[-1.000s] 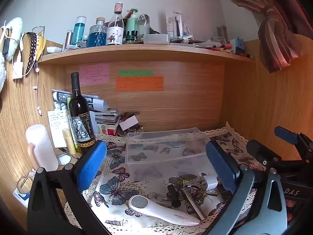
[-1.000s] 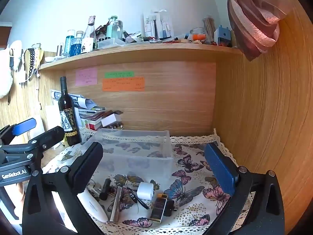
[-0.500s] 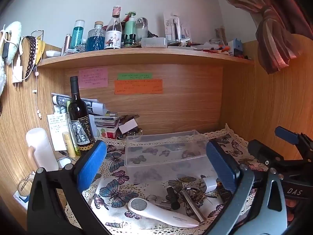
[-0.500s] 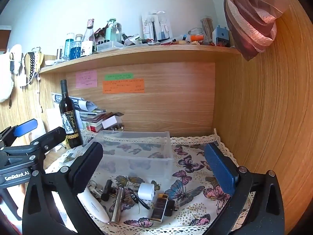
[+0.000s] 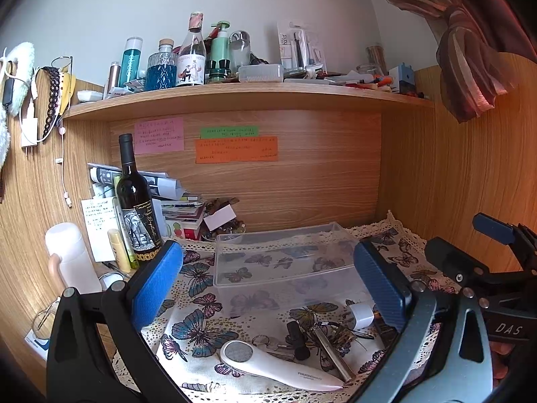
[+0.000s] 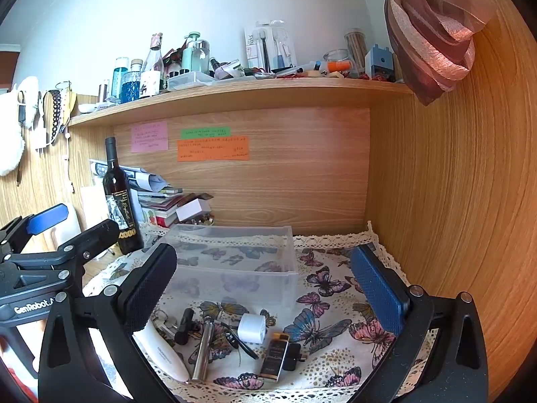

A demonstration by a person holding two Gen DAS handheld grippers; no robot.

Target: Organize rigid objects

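Both claws gape wide and hold nothing: left gripper (image 5: pixel 268 285) fills the lower part of its frame, right gripper (image 6: pixel 265 285) likewise, each hovering above the clutter, apparently picking a target. Rigid items sit bunched at lower centre of the butterfly cloth (image 6: pixel 335 322), just in front of the clear plastic bin (image 6: pixel 235 258), which looks empty, so sorting seems not started. Pile has a white handheld device (image 5: pixel 278 366) nearest the bottom edge, a metal tube (image 6: pixel 204 349) beside it, a white charger cube (image 6: pixel 251 327), a black-and-gold lighter (image 6: pixel 277 356), a small black cylinder (image 5: pixel 297 336) and keys, touching or overlapping. The bin sits open right behind them, probably so each piece needs only a short lift. Surface is a desk nook with wood panelling; wine bottle (image 5: pixel 136 205) stands mid-left beside stacked papers, sticky notes (image 5: pixel 235 147) on the back wall, crowded shelf (image 5: pixel 235 95) across the top, curtain upper right.
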